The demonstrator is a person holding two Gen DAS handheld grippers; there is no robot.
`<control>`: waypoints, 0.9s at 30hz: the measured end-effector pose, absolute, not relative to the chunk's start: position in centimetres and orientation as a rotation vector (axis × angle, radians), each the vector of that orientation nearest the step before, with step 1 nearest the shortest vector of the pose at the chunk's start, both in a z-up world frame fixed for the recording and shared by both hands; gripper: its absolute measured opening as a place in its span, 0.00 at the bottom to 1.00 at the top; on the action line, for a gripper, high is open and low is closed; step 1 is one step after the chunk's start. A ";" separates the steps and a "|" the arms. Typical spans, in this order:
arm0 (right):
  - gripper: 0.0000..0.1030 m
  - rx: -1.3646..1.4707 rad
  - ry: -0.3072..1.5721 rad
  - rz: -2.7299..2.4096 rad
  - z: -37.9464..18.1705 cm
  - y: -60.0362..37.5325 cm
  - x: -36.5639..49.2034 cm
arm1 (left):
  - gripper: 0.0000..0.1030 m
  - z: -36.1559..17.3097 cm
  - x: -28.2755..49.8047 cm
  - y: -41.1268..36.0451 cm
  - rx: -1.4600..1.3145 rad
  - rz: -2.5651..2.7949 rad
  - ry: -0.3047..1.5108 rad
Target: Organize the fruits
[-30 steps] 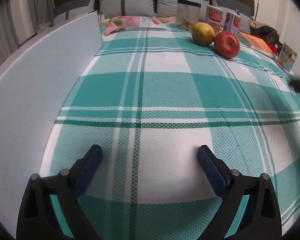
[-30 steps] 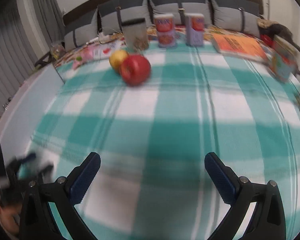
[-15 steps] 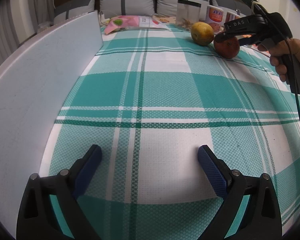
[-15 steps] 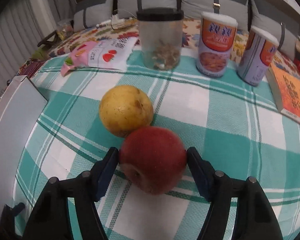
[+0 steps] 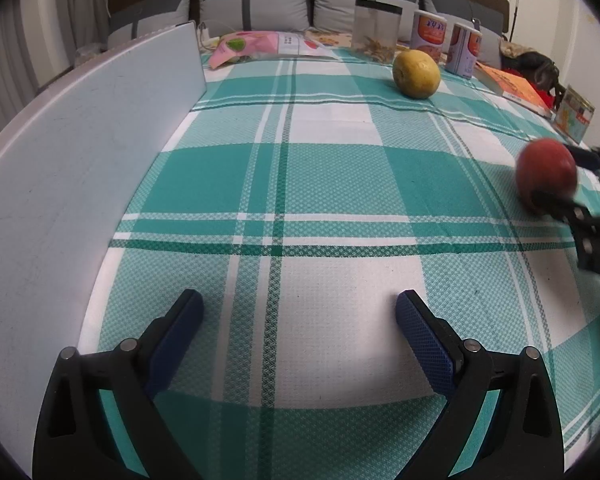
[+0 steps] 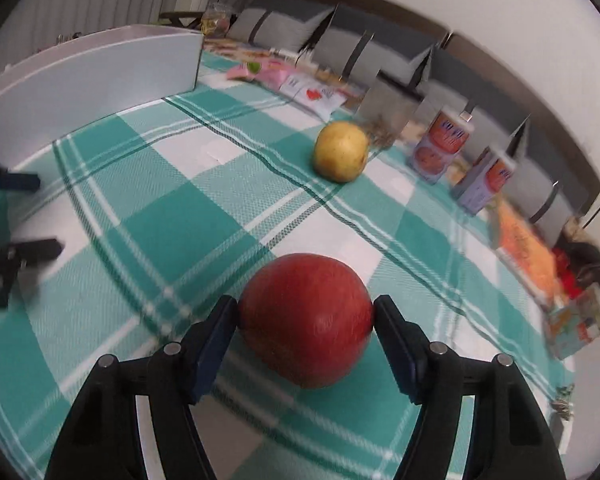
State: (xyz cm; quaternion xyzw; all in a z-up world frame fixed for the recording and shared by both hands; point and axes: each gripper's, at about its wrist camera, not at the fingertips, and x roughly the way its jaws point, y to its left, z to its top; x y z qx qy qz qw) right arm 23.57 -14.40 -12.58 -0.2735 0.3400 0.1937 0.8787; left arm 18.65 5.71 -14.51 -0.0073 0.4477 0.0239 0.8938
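— So, what has the right gripper (image 6: 305,322) got?

— A red apple (image 6: 306,320), pinched between both blue pads, one on each side, over the green-checked cloth (image 6: 172,208).

— And the left gripper (image 5: 298,314)?

— Spread wide with nothing between its fingers, low over the cloth beside the white box (image 5: 72,160).

— How many fruits?

— Two. The apple in the grip, and one yellow fruit (image 6: 341,151) lying on the cloth farther off, well apart from it.

— Behind that?

— One clear jar (image 5: 377,31), two printed cans (image 5: 429,34), one orange book (image 5: 514,89), one pink packet (image 5: 256,46), then grey cushions (image 5: 256,2).
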 end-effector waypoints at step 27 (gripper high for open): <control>0.88 -0.020 0.853 0.193 -11.4 -24.4 12.2 | 0.95 -14.5 18.7 5.7 -0.017 0.047 0.930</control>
